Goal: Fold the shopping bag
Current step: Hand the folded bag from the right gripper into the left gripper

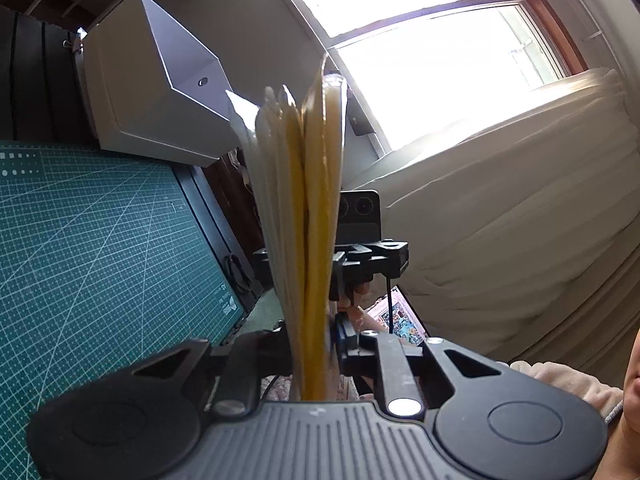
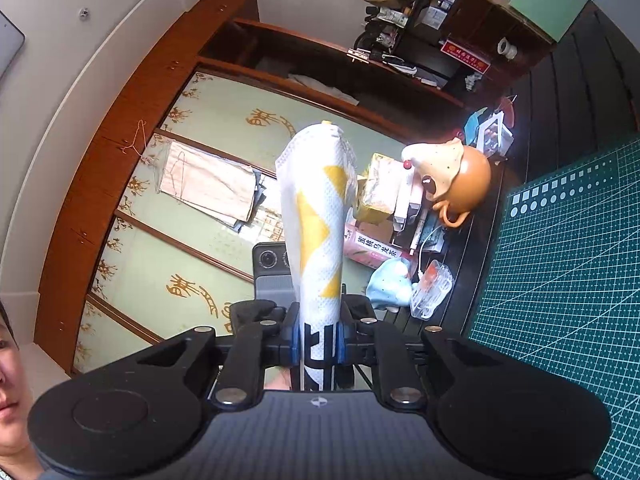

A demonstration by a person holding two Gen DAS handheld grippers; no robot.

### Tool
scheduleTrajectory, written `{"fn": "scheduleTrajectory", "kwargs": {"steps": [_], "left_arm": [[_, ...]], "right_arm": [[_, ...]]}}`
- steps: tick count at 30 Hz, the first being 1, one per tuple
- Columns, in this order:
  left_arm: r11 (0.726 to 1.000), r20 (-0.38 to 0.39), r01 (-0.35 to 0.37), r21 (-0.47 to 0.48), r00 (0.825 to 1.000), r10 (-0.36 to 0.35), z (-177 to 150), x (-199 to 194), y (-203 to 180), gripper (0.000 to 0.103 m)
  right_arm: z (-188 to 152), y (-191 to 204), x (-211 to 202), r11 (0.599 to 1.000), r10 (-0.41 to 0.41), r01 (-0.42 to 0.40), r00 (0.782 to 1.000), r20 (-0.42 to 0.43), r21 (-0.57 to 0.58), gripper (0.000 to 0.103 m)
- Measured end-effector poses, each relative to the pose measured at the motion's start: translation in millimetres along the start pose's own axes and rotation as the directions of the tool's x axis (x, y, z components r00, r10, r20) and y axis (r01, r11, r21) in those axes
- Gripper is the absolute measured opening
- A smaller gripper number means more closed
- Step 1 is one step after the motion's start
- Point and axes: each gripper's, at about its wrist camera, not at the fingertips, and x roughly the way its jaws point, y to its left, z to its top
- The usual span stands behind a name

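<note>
Left wrist view: the left hand-held gripper (image 1: 316, 356) is seen nearly shut, clamped on a stack of folded layers of the shopping bag (image 1: 308, 208). One bag is counted, white with yellow patches, and it is gripped at both ends. Its layers stand on edge and run straight forward from the jaws. Beyond them the right hand-held gripper (image 1: 340, 272) is faced head-on, so the bag's long axis is judged to span the two tools, neither hand being nearer. In the right wrist view, the right hand-held gripper (image 2: 318, 344) is likewise closed on a rolled end of the shopping bag (image 2: 318, 216). A green cutting mat (image 1: 100, 240) on the tabletop (image 1: 218, 200) lies off to the side, below the raised bag. Two grippers are counted.
</note>
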Motion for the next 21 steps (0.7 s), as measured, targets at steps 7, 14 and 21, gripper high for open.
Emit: {"fn": "scheduleTrajectory", "kwargs": {"steps": [7,14,21], "left_arm": [[1.0,0.053,-0.018,0.019,0.998,0.017,-3.3,-0.3,-4.3,0.011],[0.979,0.111,-0.202,0.035,0.974,0.197,-9.3,8.5,-20.9,0.011],[0.967,0.146,-0.242,0.078,0.963,0.229,-13.2,11.1,-35.7,0.011]], "right_arm": [[-4.9,-6.2,2.2,0.999,0.046,-0.048,0.997,0.056,0.022,0.013],[-5.1,-11.6,-7.6,1.0,-0.011,0.009,0.998,0.058,0.03,0.043],[5.0,-11.4,-43.4,0.999,-0.036,0.034,0.986,0.162,0.012,0.053]]}}
